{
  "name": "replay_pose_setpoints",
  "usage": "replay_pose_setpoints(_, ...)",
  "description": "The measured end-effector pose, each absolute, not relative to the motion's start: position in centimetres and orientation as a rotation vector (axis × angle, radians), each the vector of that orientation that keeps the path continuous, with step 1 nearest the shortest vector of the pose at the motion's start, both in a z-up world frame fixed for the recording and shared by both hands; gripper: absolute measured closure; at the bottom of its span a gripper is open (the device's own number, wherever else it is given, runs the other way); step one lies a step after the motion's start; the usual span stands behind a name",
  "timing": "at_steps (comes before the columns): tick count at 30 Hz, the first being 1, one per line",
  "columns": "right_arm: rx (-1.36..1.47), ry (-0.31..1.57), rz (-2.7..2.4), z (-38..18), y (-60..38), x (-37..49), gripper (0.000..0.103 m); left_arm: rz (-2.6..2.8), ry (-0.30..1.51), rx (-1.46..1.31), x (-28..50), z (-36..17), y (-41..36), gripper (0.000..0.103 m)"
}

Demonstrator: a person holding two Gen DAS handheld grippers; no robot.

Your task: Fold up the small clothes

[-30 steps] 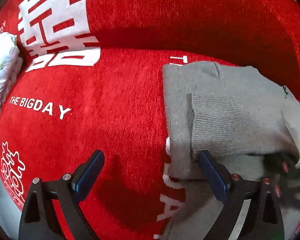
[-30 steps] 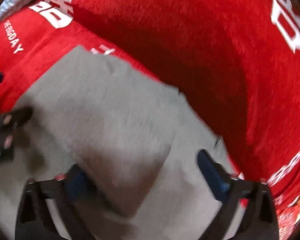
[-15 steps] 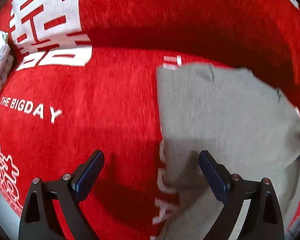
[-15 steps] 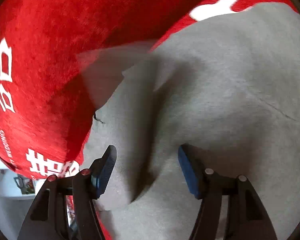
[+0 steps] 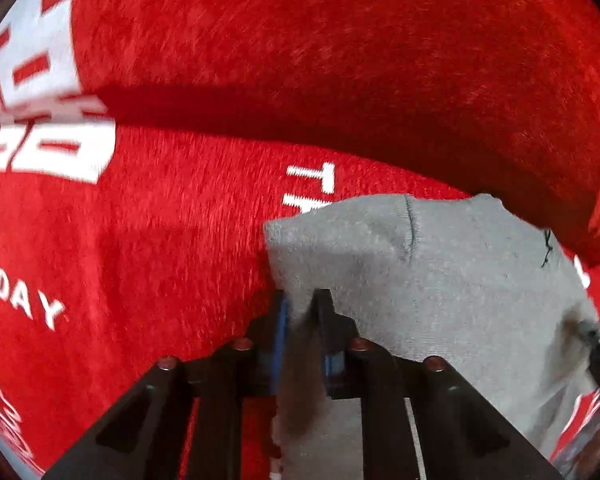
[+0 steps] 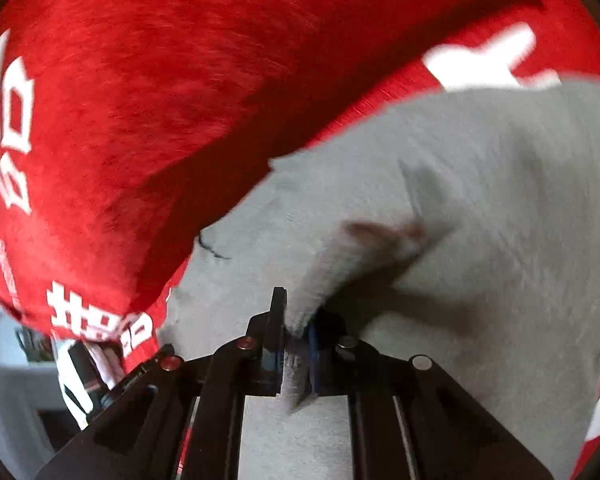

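A: Nearest in the left view: left gripper (image 5: 300,320), jaws clamped on the near-left edge of the grey cloth (image 5: 440,280). A pinch of fabric stands up between the blue pads (image 5: 278,344)

B: Right gripper (image 6: 296,332) likewise, pressed together on a raised ridge of the same cloth. Fabric bunches up between the jaws and runs away in a crease

A: So both have their bite. Cloth lies on the red cover (image 5: 160,240) with white lettering, spread ahead of the left tool, its far edge near the shadowed fold of the cover

B: The step in hand reads as lifting a gripped edge to carry it over. To do it well: raise both together, level, so the edge stays taut between them and no sag forms

A: Agreed. Left grip sits close to the edge, a thin hold; pull slowly or it may slip out

B: Carry toward the far edge, match corner to corner, lower flat before letting go. A dark thread (image 5: 546,248) marks the far-right corner, a handy alignment cue

A: Layers under the right pinch, I cannot count; it may have caught more than one
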State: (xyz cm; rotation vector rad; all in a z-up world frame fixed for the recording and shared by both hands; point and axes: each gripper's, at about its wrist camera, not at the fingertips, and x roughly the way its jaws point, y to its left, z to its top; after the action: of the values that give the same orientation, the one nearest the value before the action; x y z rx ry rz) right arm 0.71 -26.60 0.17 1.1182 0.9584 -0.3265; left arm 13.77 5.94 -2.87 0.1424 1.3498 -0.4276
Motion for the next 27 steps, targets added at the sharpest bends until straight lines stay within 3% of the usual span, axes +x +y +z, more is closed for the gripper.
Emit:
replay_pose_setpoints(9, 1.136, 1.011, -0.563, -2.7, -27.7, -4.2, 0.096, -0.433, 1.333, 0.192, 15.9, -3.0, 7.3, 0.093)
replay_pose_setpoints(12, 1.123, 1.028, -0.605, -1.5, -27.0, -5.2, 0.08, -0.375, 1.313, 0.213, 16.6, -2.2, 8.7, 0.093)
replay_pose_setpoints(14, 1.188, 1.016, -0.494, -1.2, -25.4, -4.6, 0.052, -0.366, 1.305, 0.221, 16.5, -1.4, 9.6, 0.093)
replay_pose_setpoints(15, 1.216, 1.008, -0.433, -1.2, -24.4, -4.1, 0.031, -0.367, 1.305, 0.22, 16.4, -1.1, 9.9, 0.093)
replay_pose_setpoints(23, 1.453, 1.059, 0.041, -5.2, -11.5, 3.5, 0.028, -0.336, 1.33, 0.155, 13.8, 0.7, 13.0, 0.092)
replay_pose_setpoints(24, 1.471, 1.054, 0.049, -5.8, -10.7, 4.5, 0.028, -0.326, 1.334, 0.158, 13.0, 0.6, 13.0, 0.079)
replay_pose_setpoints(25, 1.499, 1.047, 0.054, -6.4, -10.0, 5.1, 0.028, -0.307, 1.332, 0.172, 12.7, 0.7, 13.5, 0.038)
replay_pose_setpoints(26, 1.521, 1.044, 0.054, -7.1, -9.4, 5.4, 0.028, -0.294, 1.319, 0.175, 11.2, 0.9, 13.4, 0.018)
replay_pose_setpoints(27, 1.547, 1.035, 0.05, -7.6, -9.2, 5.6, 0.028, -0.275, 1.284, 0.178, 10.7, 1.3, 13.9, 0.007)
